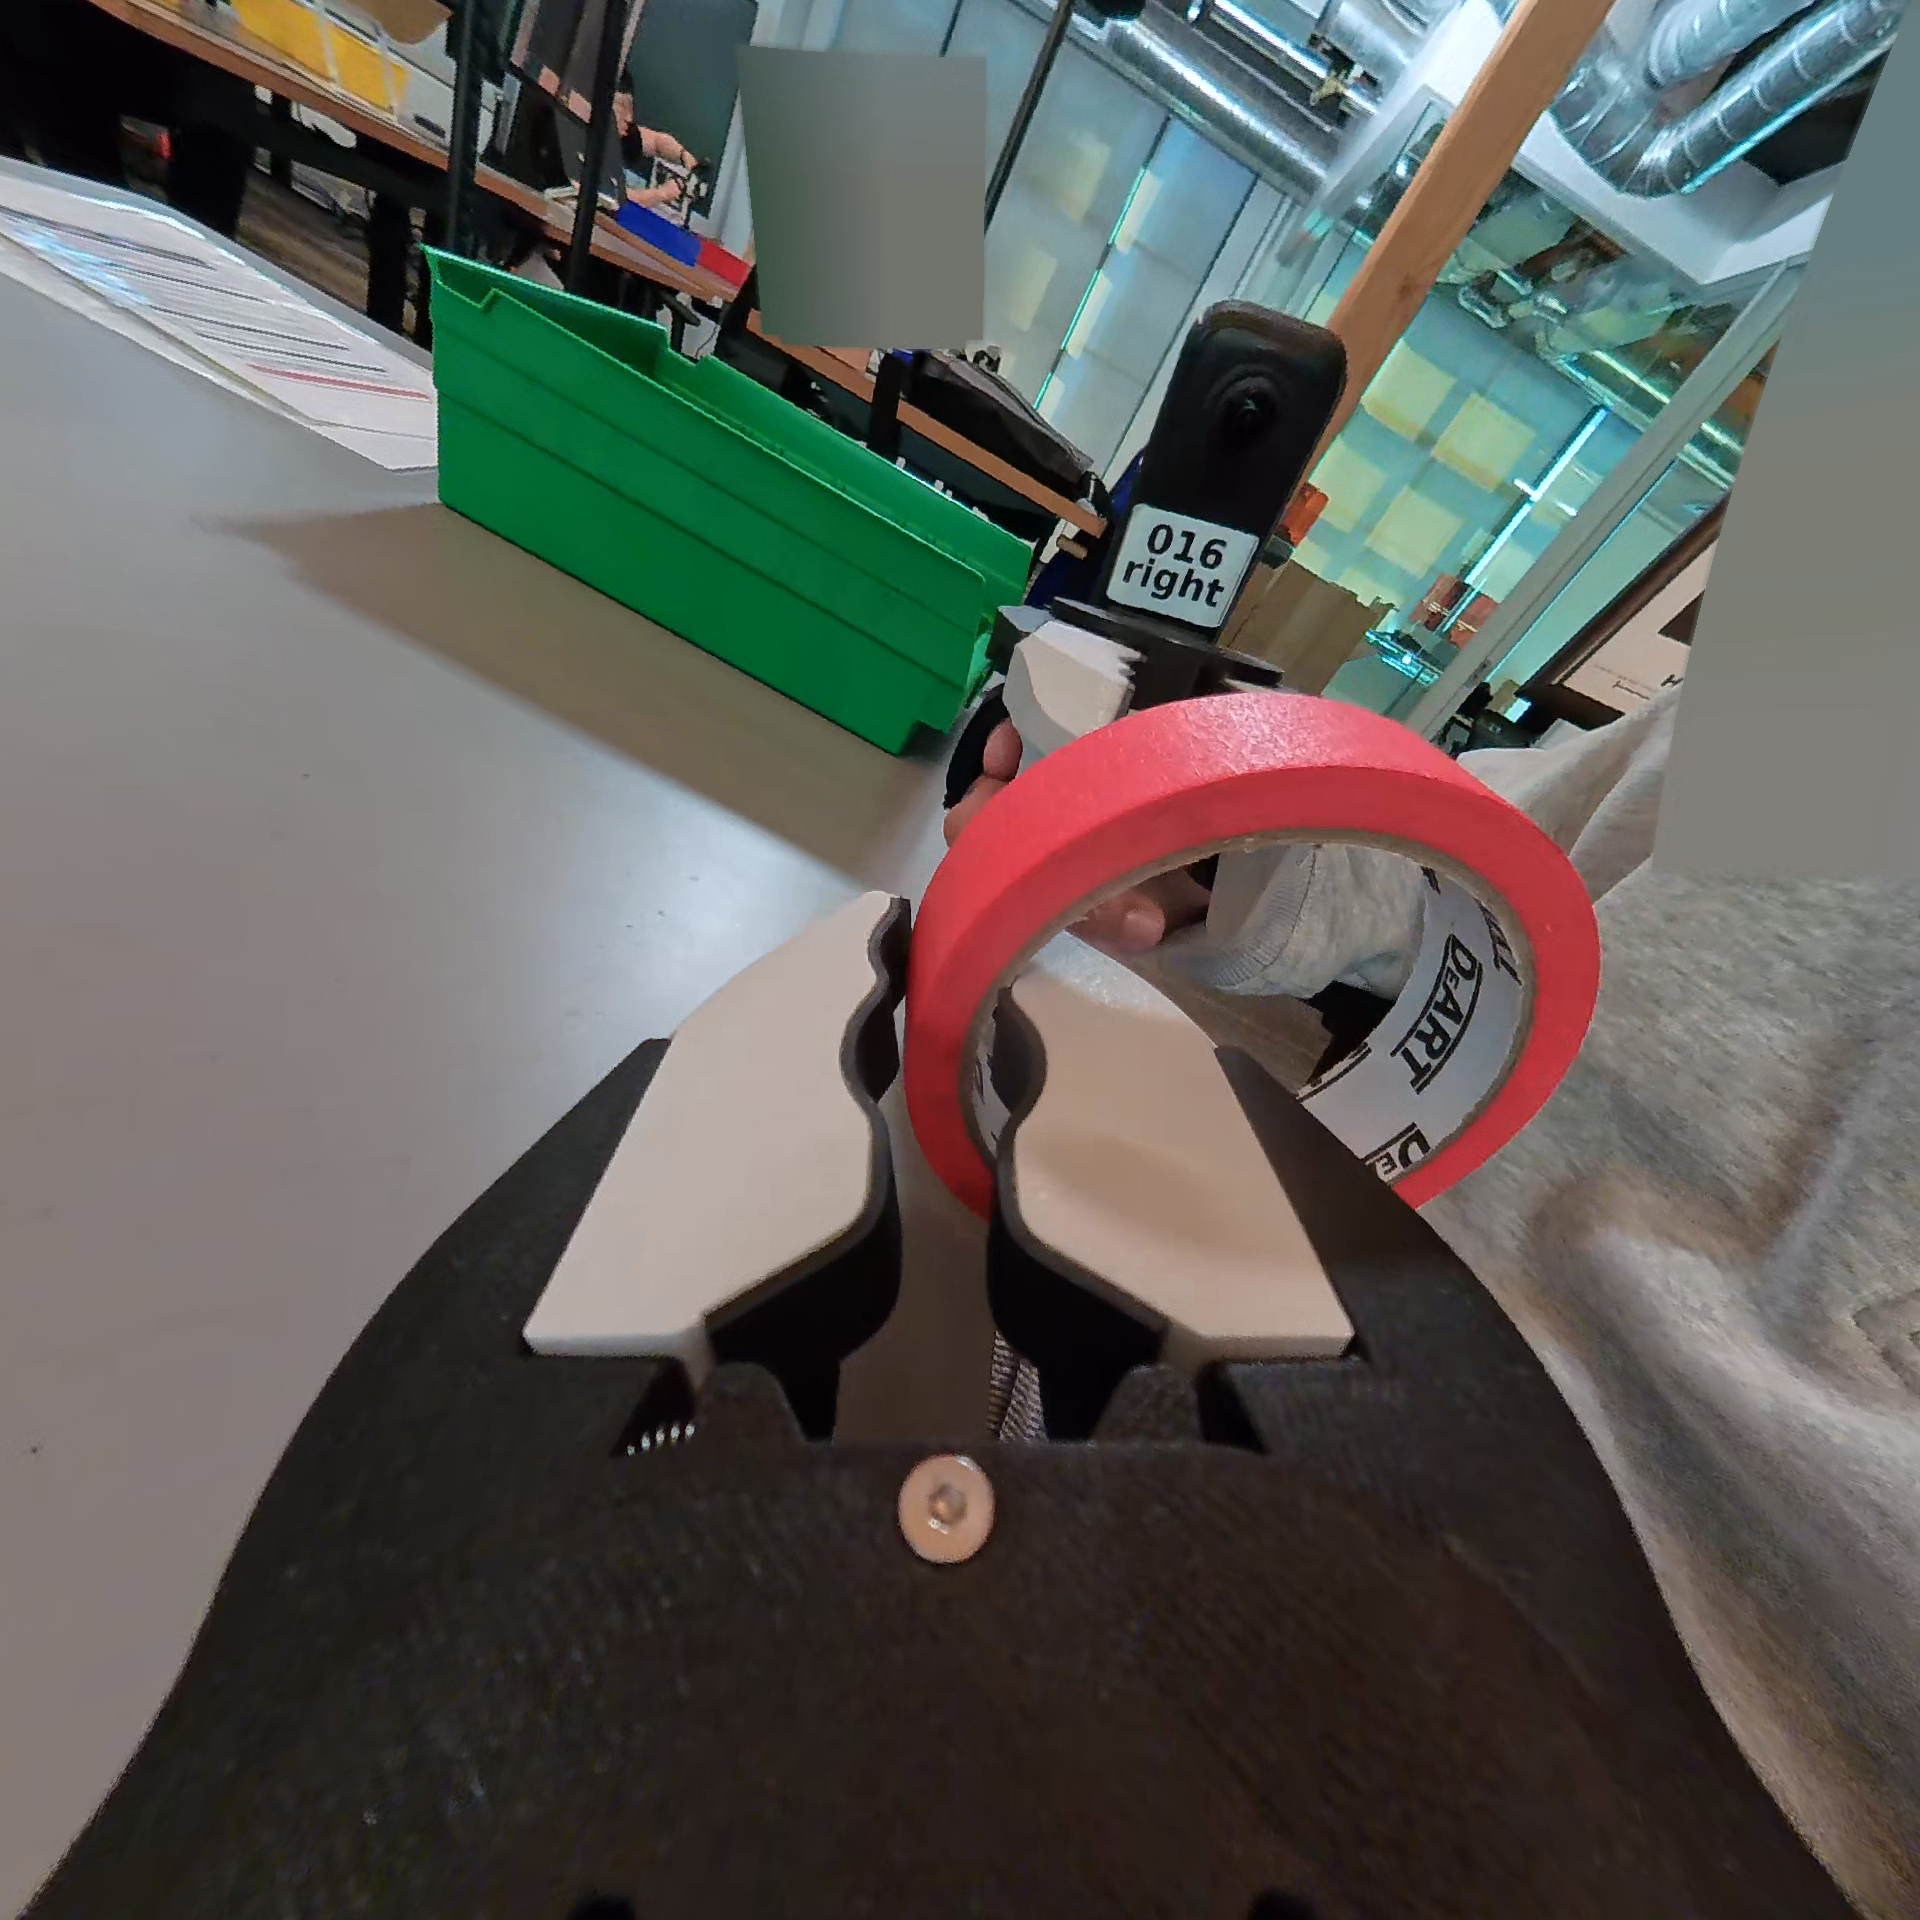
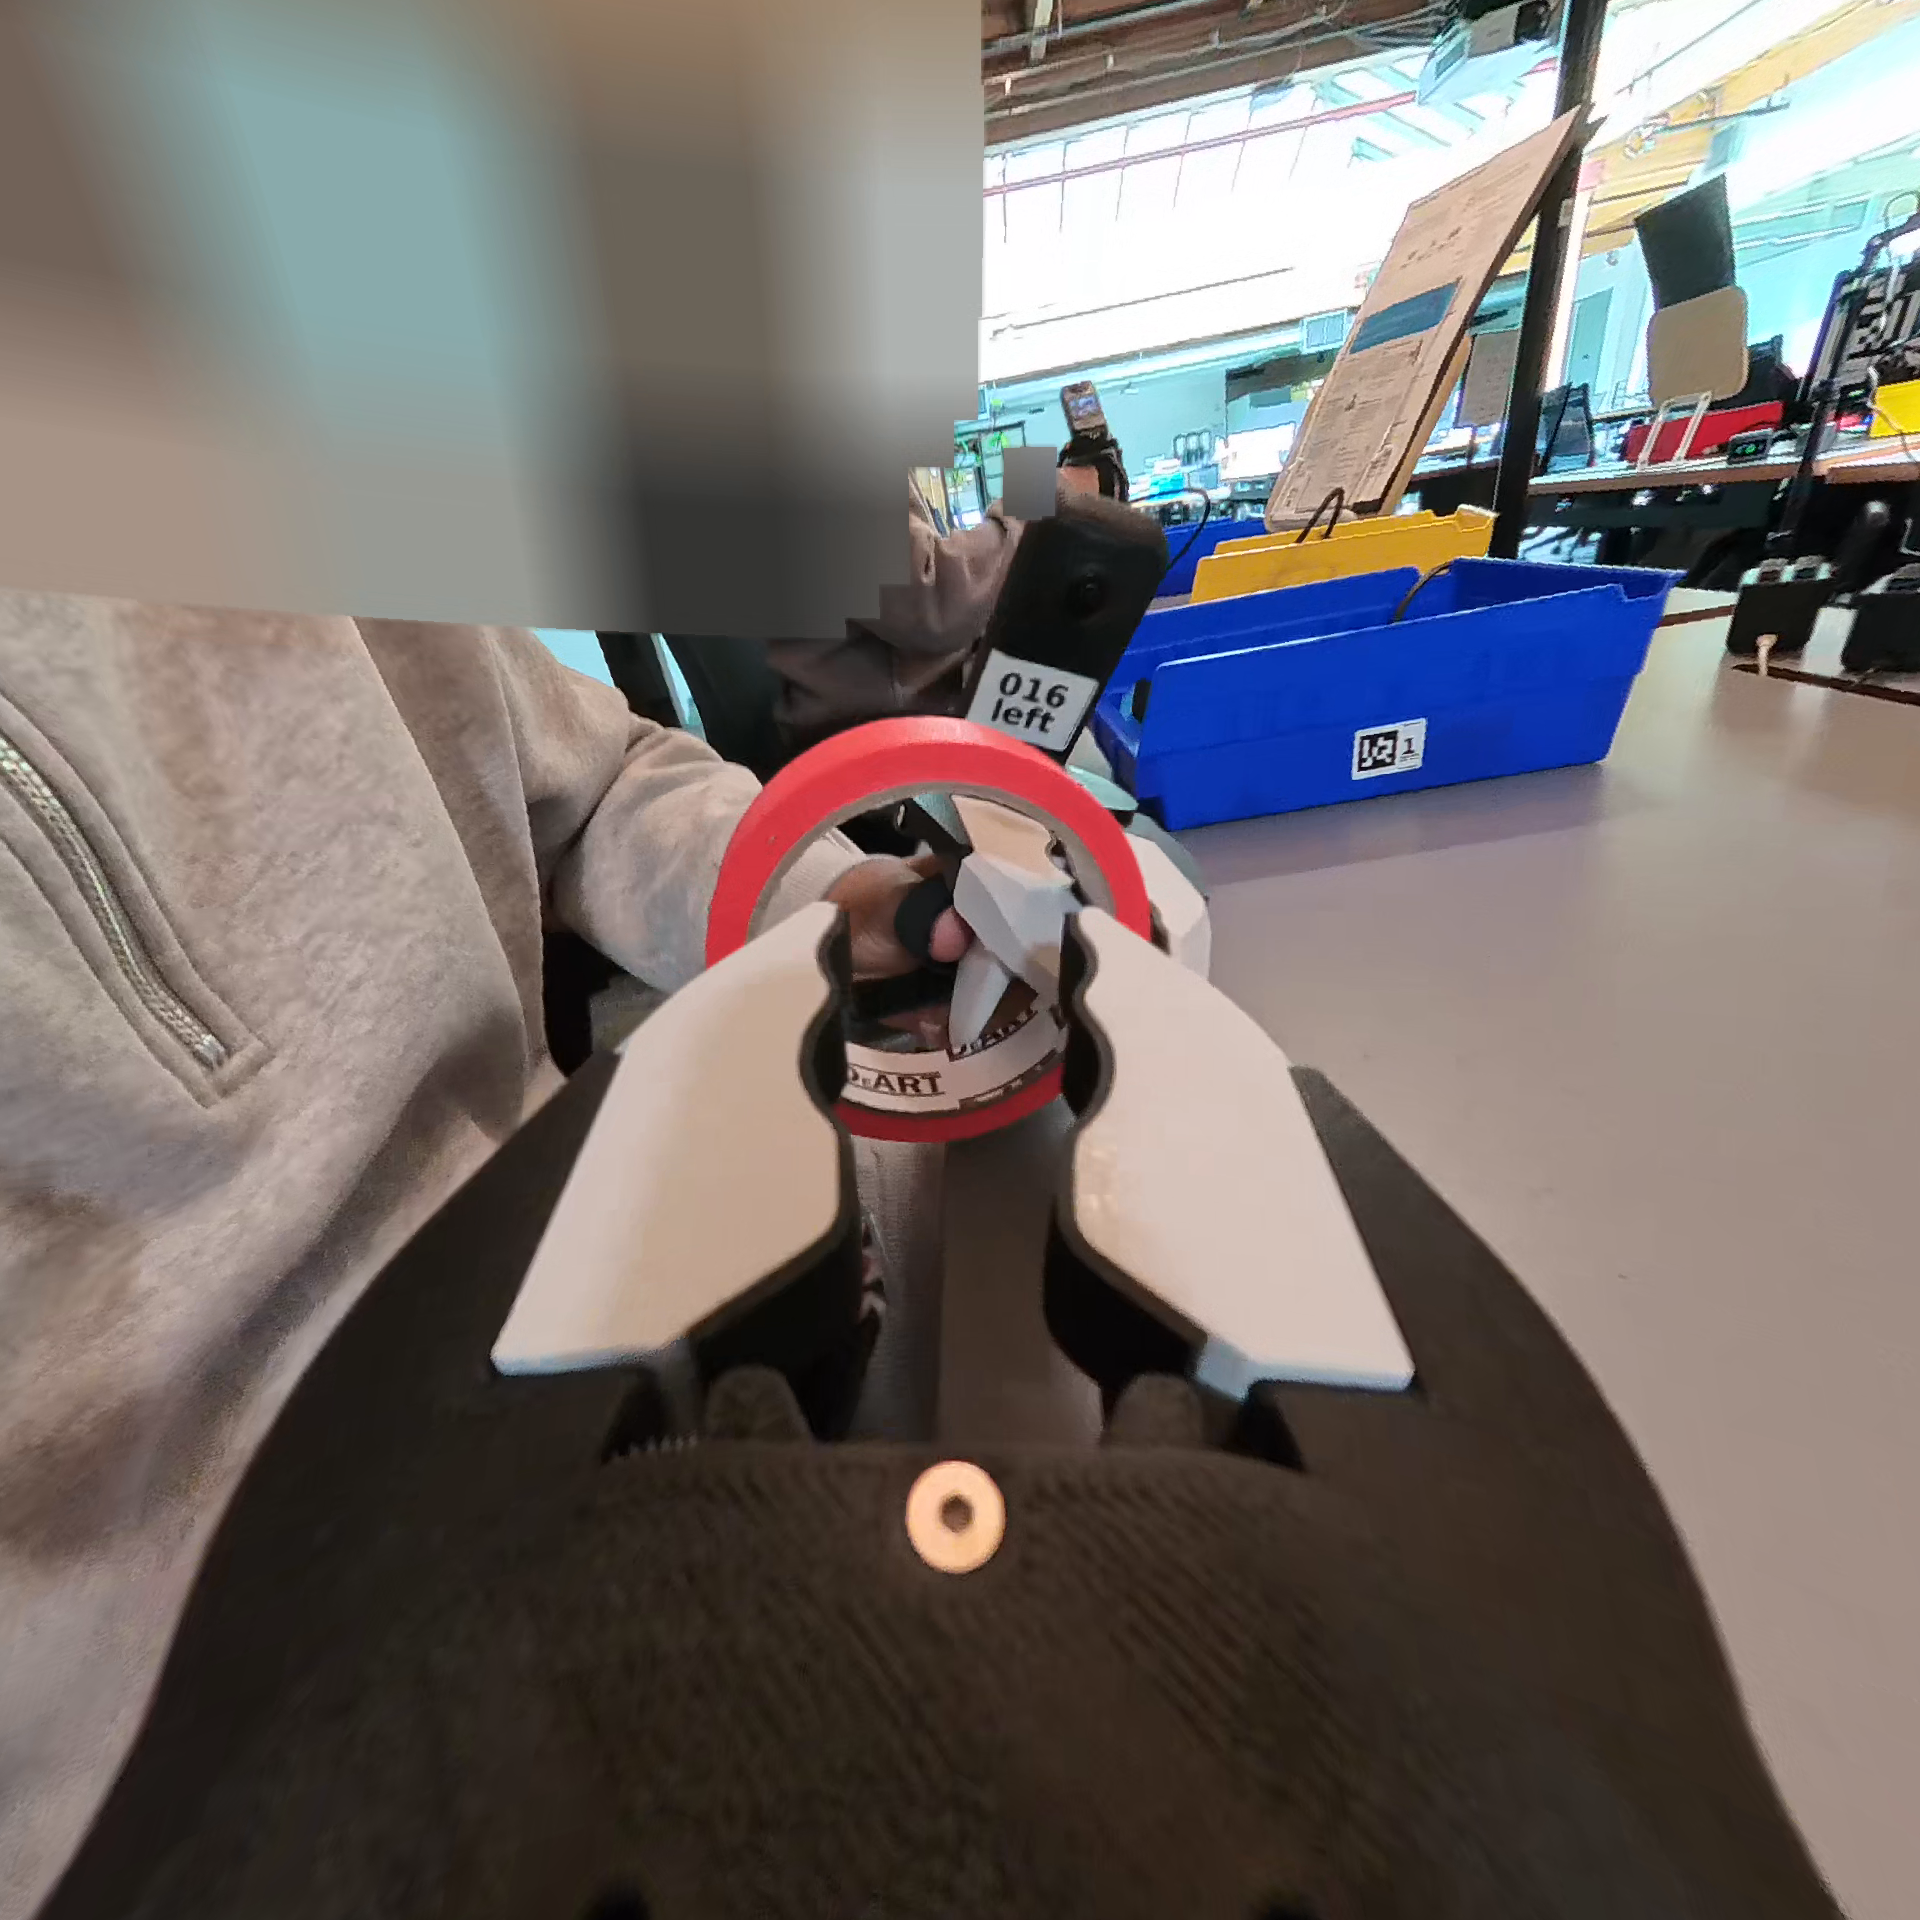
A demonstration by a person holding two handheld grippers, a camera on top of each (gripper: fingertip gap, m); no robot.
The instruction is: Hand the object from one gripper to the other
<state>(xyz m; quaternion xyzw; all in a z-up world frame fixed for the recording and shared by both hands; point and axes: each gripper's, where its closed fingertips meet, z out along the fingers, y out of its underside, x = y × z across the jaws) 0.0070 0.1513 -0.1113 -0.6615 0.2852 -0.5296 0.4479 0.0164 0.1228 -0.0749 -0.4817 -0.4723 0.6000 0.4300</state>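
The left tool (image 1: pixel 945 997) pinches the wall of the red tape roll (image 1: pixel 1247 790), holding it up above the table (image 1: pixel 312 935). The right tool (image 2: pixel 951 956) is spread apart, the roll's near edge sitting between its fingers, not squeezed yet.

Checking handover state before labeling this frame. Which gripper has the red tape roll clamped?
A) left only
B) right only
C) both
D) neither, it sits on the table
A: in the left wrist view the left gripper pinches the wall of the red tape roll, while the right gripper is open with the roll between its fingers.
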